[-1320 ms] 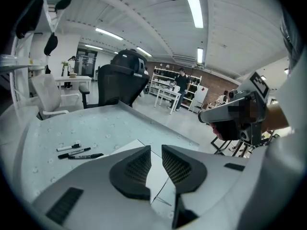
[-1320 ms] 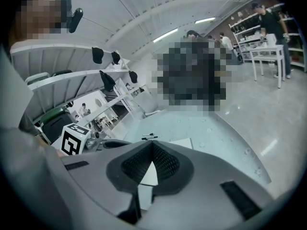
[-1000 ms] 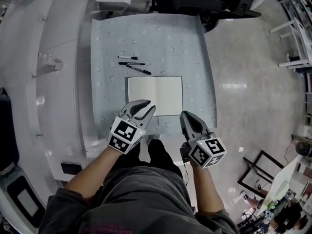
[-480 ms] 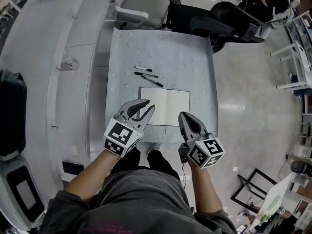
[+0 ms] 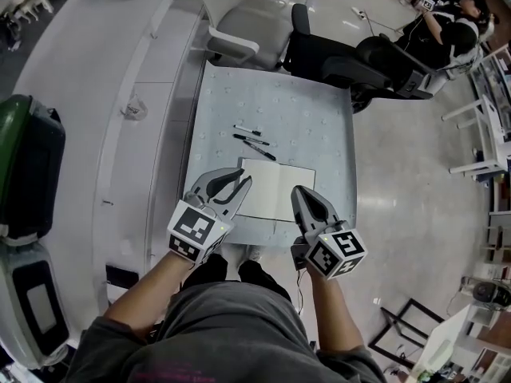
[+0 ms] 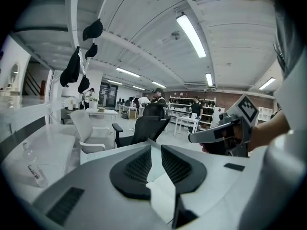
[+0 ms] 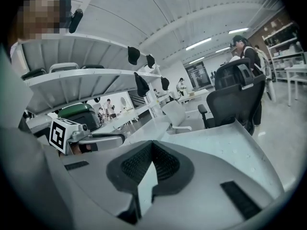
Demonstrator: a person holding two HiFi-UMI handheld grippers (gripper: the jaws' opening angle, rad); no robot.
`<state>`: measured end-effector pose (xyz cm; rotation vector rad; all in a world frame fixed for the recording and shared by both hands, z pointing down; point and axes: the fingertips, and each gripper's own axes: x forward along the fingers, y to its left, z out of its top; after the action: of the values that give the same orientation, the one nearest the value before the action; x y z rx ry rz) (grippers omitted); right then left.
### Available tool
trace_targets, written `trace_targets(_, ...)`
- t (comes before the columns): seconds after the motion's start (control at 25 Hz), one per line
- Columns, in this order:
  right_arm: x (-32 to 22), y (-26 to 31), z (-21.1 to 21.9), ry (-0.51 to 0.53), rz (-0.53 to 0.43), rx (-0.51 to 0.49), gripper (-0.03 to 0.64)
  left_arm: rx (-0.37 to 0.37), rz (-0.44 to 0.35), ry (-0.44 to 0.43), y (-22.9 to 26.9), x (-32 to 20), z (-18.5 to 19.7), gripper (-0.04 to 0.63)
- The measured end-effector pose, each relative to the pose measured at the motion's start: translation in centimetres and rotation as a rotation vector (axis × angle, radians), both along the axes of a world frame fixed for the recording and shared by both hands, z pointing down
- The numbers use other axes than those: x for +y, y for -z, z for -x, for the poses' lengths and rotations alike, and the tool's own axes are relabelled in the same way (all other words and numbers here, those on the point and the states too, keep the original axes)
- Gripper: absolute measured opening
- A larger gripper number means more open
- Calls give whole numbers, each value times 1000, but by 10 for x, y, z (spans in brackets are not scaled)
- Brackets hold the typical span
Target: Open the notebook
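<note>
1. Two grippers are in your hands, side by side over the near edge of the table [image 5: 323, 118], both pointing away from you across it.
2. The notebook [image 5: 279, 188] lies open and flat on the table's patterned cloth, close to that near edge. Both pale pages face up and the spine runs away from you.
3. In the head view, the tips of your left gripper [image 5: 240, 180] overlap the near part of the left page. Its jaws stand a little apart, having just eased slightly closer, and nothing is between them. Through the gap, the left gripper view shows only cloth and a strip of white page beneath.
4. In the head view, the tips of your right gripper [image 5: 297, 191] overlap the near part of the right page. Its jaws meet at the tips and hold nothing.
5. Each gripper view catches the other gripper alongside it, with its marker cube at the back.
6. Three dark pens [image 5: 249, 139] lie close together just beyond the notebook's far left corner, apart from the pages.
7. Past the table's far edge, a pale grey chair [image 5: 243, 42] stands on the left and a black office chair [image 5: 343, 62] on the right. A person [image 5: 447, 10] sits well beyond them.
8. On the white counter [image 5: 96, 94] to your left stands a clear bottle [image 5: 134, 108], and a dark green case [image 5: 28, 166] sits further out on that side.
</note>
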<state>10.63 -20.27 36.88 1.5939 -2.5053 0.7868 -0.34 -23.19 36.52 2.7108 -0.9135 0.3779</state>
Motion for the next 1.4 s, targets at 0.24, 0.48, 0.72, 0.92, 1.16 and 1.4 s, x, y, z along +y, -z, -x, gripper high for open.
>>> trace_targets(0.24,-6,14,11,26,-32,0,3,27,-13,46,16,2,18,61)
trace_targets(0.48,-12,27,17,49,-59,0,3,36,-25,76,26,3,29,55)
trace_targets(0.72,-17,42,21,69,-96,15,3,34,-47,92,37,0,35,48)
trace_targets(0.92,-21,48,23,81,-111,9,3,30,-60,106,42,-1,37,32)
trace_targets(1.16,-25,53,26,93,-125,8,3,29,-76,119,48,-3,41,15)
trace_targets(1.4,-27,55,27,105,-135,1,3,29,-86,125,53,-5,41,2)
